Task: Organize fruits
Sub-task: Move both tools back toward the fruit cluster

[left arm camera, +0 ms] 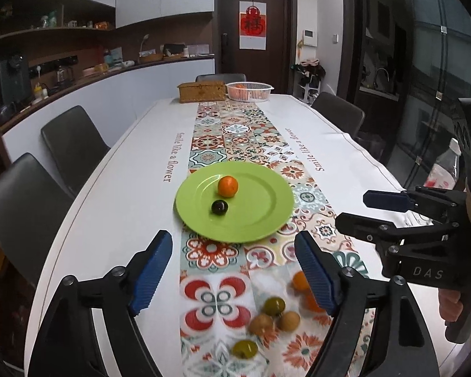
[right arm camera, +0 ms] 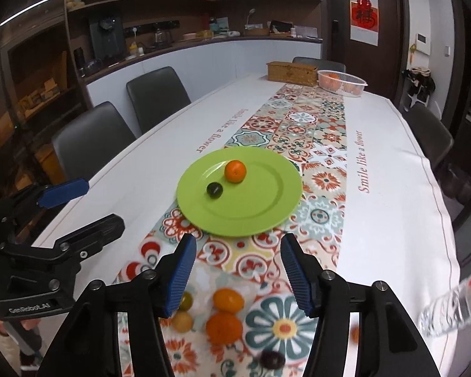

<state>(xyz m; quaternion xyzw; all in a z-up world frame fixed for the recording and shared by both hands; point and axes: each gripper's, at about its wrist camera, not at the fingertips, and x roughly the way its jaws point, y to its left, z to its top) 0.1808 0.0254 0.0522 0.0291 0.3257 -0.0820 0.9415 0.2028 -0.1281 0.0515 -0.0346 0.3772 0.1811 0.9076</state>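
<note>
Left wrist view: the left gripper [left arm camera: 234, 270] has its jaws spread wide with nothing between them, and the right gripper [right arm camera: 238, 271] is also open and empty. The green plate [left arm camera: 260, 216] sits mid-table on the patterned runner [left arm camera: 216, 144], well clear of the table edges. It holds an orange [left arm camera: 228, 186] and a dark fruit [left arm camera: 219, 207], both round. Loose fruit [right arm camera: 224, 319] lies near the grippers.

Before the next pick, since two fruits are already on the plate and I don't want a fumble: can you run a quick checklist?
1. Left gripper empty, jaws apart: ok.
2. Right gripper empty, jaws apart: ok.
3. Green plate has bare room: ok.
4. Orange fruit and dark fruit sit on the plate: ok.
5. Loose fruits lie near on the tablecloth: ok.
6. Loose fruits sharp enough to aim at: not ok, blurred.
</note>
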